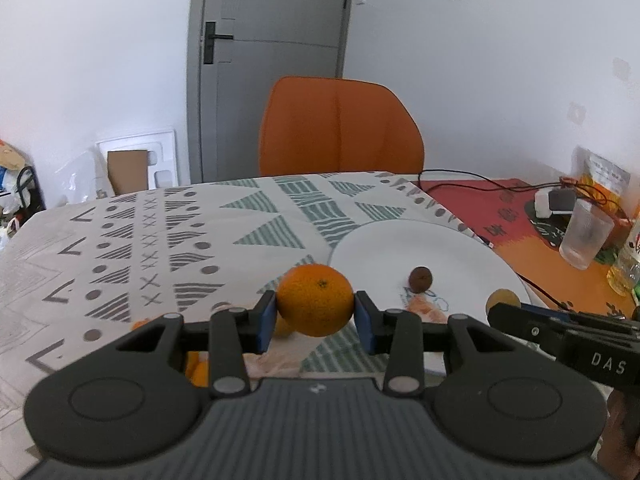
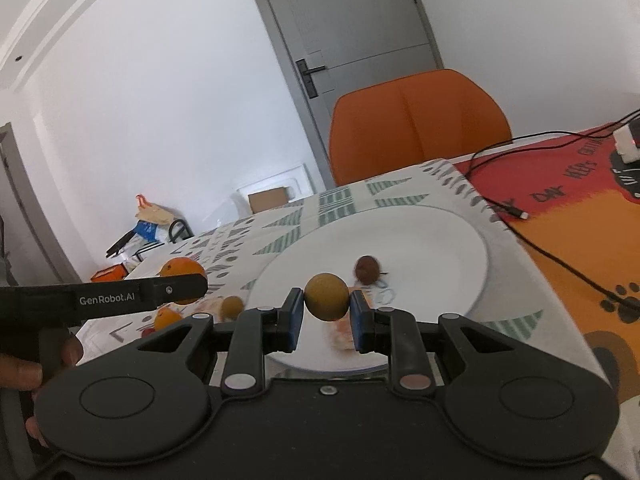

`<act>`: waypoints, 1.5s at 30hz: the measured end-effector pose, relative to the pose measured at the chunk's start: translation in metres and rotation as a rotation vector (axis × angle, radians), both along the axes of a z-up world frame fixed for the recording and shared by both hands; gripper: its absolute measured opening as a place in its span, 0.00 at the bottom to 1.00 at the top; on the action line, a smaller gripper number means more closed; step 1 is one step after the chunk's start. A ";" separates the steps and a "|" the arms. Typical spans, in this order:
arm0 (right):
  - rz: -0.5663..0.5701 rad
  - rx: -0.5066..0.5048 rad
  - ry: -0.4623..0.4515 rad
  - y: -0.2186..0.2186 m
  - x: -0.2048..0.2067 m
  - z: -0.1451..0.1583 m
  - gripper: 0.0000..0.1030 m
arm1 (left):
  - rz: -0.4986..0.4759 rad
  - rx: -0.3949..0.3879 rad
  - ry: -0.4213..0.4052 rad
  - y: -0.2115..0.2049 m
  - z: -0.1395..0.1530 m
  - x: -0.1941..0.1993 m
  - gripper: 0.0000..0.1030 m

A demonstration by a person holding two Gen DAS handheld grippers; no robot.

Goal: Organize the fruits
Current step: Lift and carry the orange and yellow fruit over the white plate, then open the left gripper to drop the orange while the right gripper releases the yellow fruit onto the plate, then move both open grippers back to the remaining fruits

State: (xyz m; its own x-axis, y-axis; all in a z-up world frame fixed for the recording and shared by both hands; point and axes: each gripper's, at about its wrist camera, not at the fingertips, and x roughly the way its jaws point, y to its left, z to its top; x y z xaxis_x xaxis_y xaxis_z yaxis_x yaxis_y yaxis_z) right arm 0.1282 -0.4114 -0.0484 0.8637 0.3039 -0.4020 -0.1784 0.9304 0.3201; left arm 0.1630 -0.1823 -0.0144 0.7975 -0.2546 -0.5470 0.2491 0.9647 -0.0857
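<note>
- Where the patterned tablecloth [image 1: 168,240] fills the left half of the left wrist view, it lies bare up to its far edge, with the orange chair [image 1: 340,128] pushed in just behind that edge and a grey door [image 1: 272,60] beyond.
- To the right of the frame a red and orange mat [image 1: 520,224] carries a black cable [image 2: 560,260] and a clear plastic cup [image 1: 584,232], so that side is crowded.
- The round white plate [image 1: 440,252] sits at centre right, its rim close to the mat's edge; in it lies one small dark brown round fruit [image 1: 420,279], and the rest of it is mostly bare.
- The left gripper [image 1: 316,316] pinches a round orange tangerine [image 1: 316,300] between its blue pads, held above the cloth just left of the plate's rim.
- The right gripper [image 2: 326,316] pinches a small yellow-brown round fruit [image 2: 327,297], held over the near part of the plate.
- More small orange fruits [image 2: 166,318] and another yellow-brown one [image 2: 233,306] lie on the cloth at lower left of the right wrist view.
</note>
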 end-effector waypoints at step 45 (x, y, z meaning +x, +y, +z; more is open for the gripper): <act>0.014 -0.125 -0.028 0.045 0.006 0.019 0.95 | 0.218 -0.010 -0.041 0.067 0.008 -0.011 0.95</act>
